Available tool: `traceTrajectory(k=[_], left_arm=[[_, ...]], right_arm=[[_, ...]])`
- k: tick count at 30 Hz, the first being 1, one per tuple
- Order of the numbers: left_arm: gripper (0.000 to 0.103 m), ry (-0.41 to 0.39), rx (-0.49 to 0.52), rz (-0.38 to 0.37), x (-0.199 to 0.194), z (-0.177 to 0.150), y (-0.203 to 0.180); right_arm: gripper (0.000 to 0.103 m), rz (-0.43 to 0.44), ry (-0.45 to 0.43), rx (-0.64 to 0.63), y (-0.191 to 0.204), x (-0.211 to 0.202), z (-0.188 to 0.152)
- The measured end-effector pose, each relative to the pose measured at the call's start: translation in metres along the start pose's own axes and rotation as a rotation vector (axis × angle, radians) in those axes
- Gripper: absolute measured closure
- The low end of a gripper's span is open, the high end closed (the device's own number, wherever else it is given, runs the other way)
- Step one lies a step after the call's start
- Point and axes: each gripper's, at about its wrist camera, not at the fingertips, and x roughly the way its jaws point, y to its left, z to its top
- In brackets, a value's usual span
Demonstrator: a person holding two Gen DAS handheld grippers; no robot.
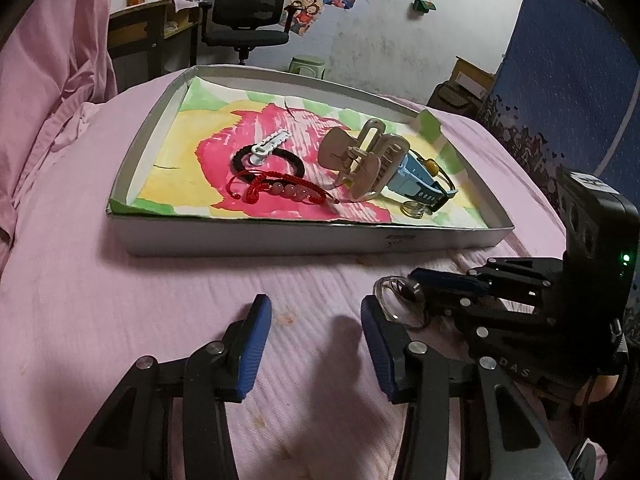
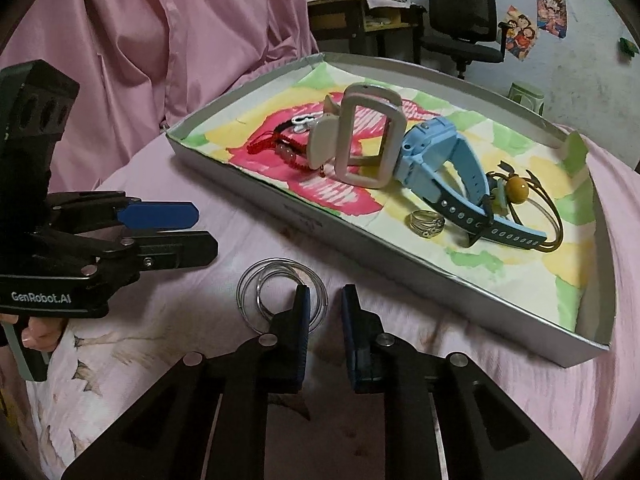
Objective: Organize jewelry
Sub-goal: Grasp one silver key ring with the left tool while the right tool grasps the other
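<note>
Bangles (image 2: 276,270) are seen on the bed (image 2: 248,240), at 7 o'clock of the tray (image 2: 400,276). Their edge is straddled by the right gripper (image 2: 326,296), nearly closed, a gap remaining. The left gripper (image 1: 314,308) is held spread, empty.

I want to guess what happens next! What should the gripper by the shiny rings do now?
Probably lift the silver bangles toward the tray. The right gripper sits nearly closed at their edge, they lie on the pink bedcover, and the other jewelry is already inside.
</note>
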Motion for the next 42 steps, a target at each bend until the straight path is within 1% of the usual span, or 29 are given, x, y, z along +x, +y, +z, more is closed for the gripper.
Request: traceTrajectory(k=[2, 4, 12, 23, 25, 27, 32, 35, 38, 42], left_arm=[[0.061, 0.002, 0.009, -0.005, 0.0, -0.001, -0.002], [0.061, 0.003, 0.018, -0.011, 0.0, -0.001, -0.004], [0.062, 0.011, 0.068, -0.051, 0.002, -0.002, -0.016], [0.063, 0.067, 0.119, -0.075, 0.016, 0.004, -0.032], [0.068, 0.078, 0.123, -0.072, 0.02, 0.006, -0.035], [0.07, 0.091, 0.136, -0.066, 0.024, 0.008, -0.039], [0.081, 0.125, 0.178, -0.03, 0.033, 0.009, -0.048], [0.085, 0.141, 0.192, -0.03, 0.038, 0.011, -0.051], [0.088, 0.156, 0.199, -0.039, 0.043, 0.013, -0.056], [0.089, 0.171, 0.187, -0.058, 0.05, 0.017, -0.056]], right_arm=[[0.098, -0.003, 0.013, -0.002, 0.0, 0.002, 0.0], [0.1, -0.002, 0.022, 0.001, 0.0, 0.002, -0.001], [0.101, -0.027, 0.002, 0.005, -0.007, -0.007, -0.007], [0.101, -0.072, -0.01, 0.043, -0.028, -0.019, -0.015], [0.101, -0.074, -0.01, 0.049, -0.03, -0.02, -0.017], [0.101, -0.075, -0.011, 0.055, -0.033, -0.021, -0.018], [0.101, -0.078, -0.011, 0.061, -0.035, -0.022, -0.019], [0.101, -0.08, -0.009, 0.066, -0.037, -0.022, -0.021], [0.101, -0.08, -0.006, 0.068, -0.038, -0.023, -0.022], [0.101, -0.08, 0.003, 0.064, -0.037, -0.023, -0.023]])
